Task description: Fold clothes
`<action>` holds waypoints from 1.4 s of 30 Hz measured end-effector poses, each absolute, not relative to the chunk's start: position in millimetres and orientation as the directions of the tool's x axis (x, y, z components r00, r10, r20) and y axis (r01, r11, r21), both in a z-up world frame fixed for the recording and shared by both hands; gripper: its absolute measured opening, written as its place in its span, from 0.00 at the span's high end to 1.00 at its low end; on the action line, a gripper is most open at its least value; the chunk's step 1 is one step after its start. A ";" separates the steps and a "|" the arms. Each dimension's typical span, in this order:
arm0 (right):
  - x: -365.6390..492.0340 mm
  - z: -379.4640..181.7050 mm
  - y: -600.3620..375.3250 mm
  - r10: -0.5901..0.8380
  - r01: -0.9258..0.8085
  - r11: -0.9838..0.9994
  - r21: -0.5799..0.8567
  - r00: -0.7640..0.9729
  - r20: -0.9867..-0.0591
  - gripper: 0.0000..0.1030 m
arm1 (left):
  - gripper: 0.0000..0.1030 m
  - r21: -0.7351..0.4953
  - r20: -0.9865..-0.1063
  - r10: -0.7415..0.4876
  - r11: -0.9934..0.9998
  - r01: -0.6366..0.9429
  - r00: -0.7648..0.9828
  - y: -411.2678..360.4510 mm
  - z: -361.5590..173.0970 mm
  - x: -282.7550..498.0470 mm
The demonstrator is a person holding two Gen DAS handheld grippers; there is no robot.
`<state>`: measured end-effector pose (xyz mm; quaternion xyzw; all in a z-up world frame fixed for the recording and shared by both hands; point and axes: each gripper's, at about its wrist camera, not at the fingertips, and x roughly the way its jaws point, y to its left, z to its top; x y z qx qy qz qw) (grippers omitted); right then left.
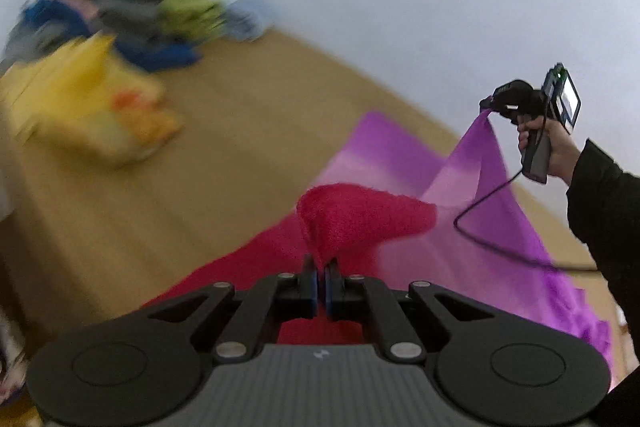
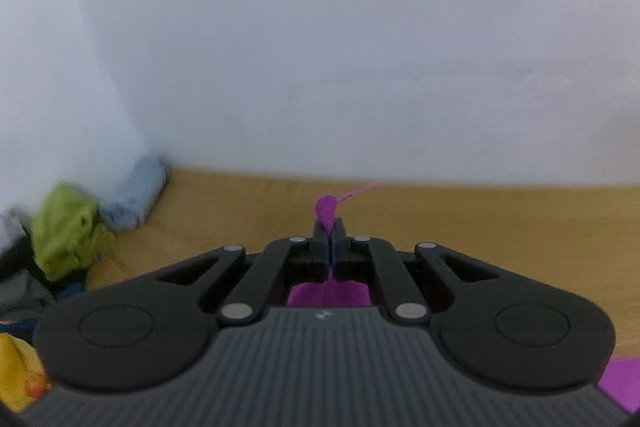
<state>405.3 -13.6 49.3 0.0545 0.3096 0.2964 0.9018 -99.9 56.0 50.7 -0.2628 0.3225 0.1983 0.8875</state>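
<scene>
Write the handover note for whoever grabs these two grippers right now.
Left gripper: shut on the red end of the towel.
Right gripper: shut on a purple corner of that towel, raised off the table.
Where things are: the rest of the towel lies spread on the table; a pile of clothes and a yellow garment sit at the far left.
Done: both corners gripped and lifted.
Left: carry the corners over, lay the fold flat, then work through the pile.
</scene>
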 end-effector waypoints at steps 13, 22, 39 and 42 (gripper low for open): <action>396.6 -60.4 158.3 0.519 -0.586 0.799 0.134 0.561 -0.645 0.77 | 0.96 -0.267 -0.811 0.194 0.718 -0.643 0.553 119.5 -12.2 -109.5; 296.0 32.6 101.2 0.583 -0.759 0.650 0.029 0.475 -0.659 0.65 | 0.96 -0.282 -0.796 0.133 0.783 -0.555 0.591 133.5 1.1 -104.6; -38.7 3.0 -198.7 0.451 -0.556 0.819 0.144 0.468 -0.760 0.63 | 0.83 -0.262 -0.795 -0.275 0.960 0.103 0.540 -4.9 -6.4 -83.7; -75.4 -12.7 -219.1 0.397 -0.432 0.884 0.176 0.499 -0.771 0.63 | 0.82 -0.296 -0.786 -0.365 0.931 0.215 0.499 -33.2 -6.6 -77.3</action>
